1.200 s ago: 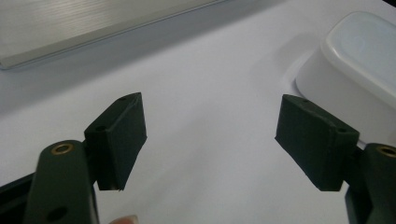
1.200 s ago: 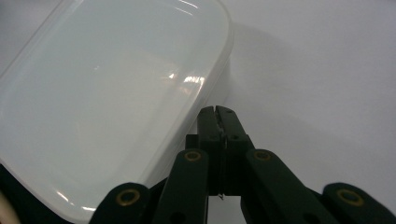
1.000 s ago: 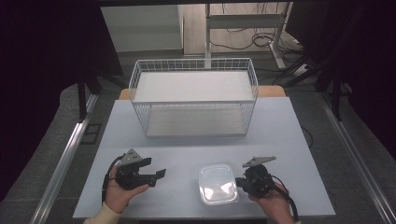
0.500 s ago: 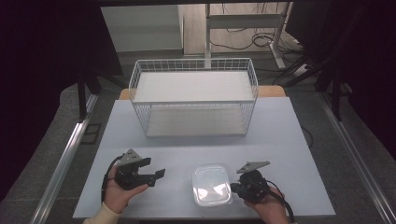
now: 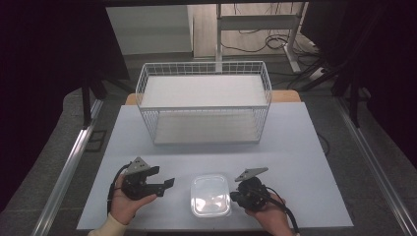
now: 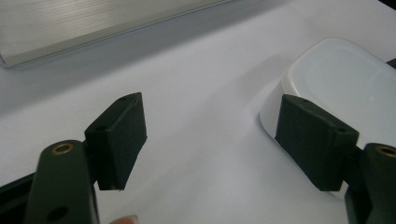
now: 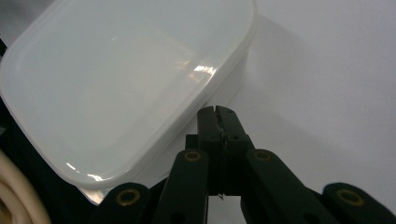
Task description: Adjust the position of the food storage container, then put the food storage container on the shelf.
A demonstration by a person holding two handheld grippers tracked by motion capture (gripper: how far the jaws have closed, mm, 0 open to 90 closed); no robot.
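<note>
A translucent white lidded container (image 5: 210, 195) lies flat near the table's front edge, between my two grippers. My right gripper (image 5: 234, 196) is at its right side, shut with nothing between the jaws. In the right gripper view the closed tips (image 7: 217, 112) touch the container (image 7: 121, 88) just under its lid rim. My left gripper (image 5: 162, 177) rests a little left of the container, open and apart from it. In the left gripper view (image 6: 210, 116) bare table shows between the jaws, and the container (image 6: 345, 79) lies behind the right jaw.
A white wire basket (image 5: 204, 64) with a flat white floor stands at the back middle of the pale table (image 5: 295, 147). A metal rail (image 5: 64, 172) runs along the table's left side. The floor beyond has desk legs and cables.
The right gripper has moved left with its closed jaws against the container, and the container has slid left toward the left gripper. The left gripper has stayed put.
</note>
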